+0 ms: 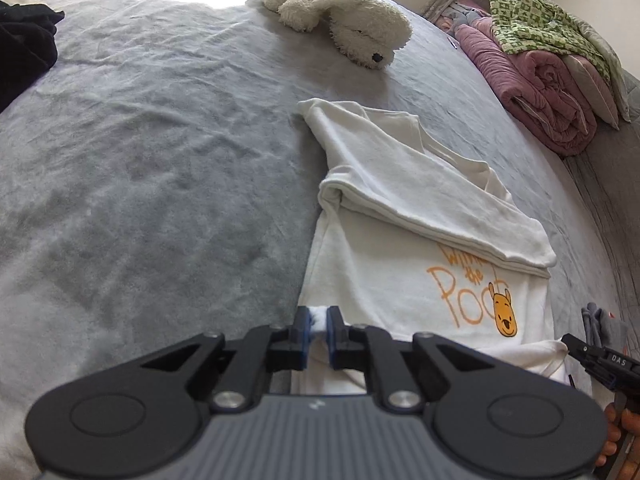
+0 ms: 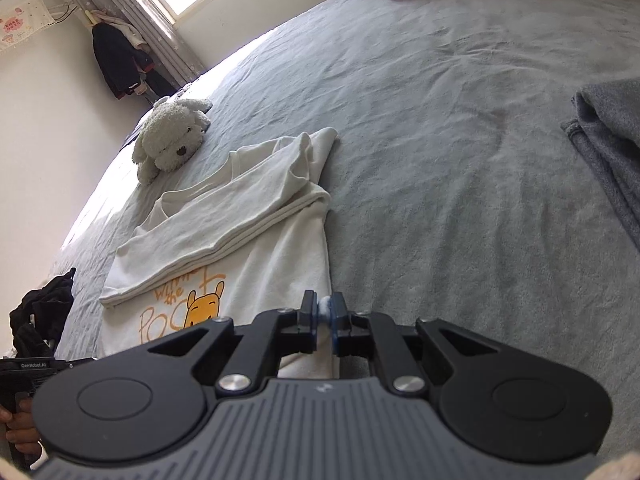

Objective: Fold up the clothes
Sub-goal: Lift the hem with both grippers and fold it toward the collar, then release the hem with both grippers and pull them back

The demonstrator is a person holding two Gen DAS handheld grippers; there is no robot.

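Observation:
A white T-shirt with an orange bear print lies on the grey bedspread, its sleeves folded across the chest. My left gripper is shut on the shirt's hem at one bottom corner, white cloth pinched between its blue pads. In the right wrist view the same T-shirt stretches away to the left, and my right gripper is shut on the other bottom corner of the hem. The other gripper's black body shows at the right edge of the left wrist view, with a hand under it.
A white plush dog lies beyond the shirt's collar. Rolled pink quilts with a green patterned garment sit at the bed's far right. A black garment lies at the left edge. Folded grey cloth rests at the right.

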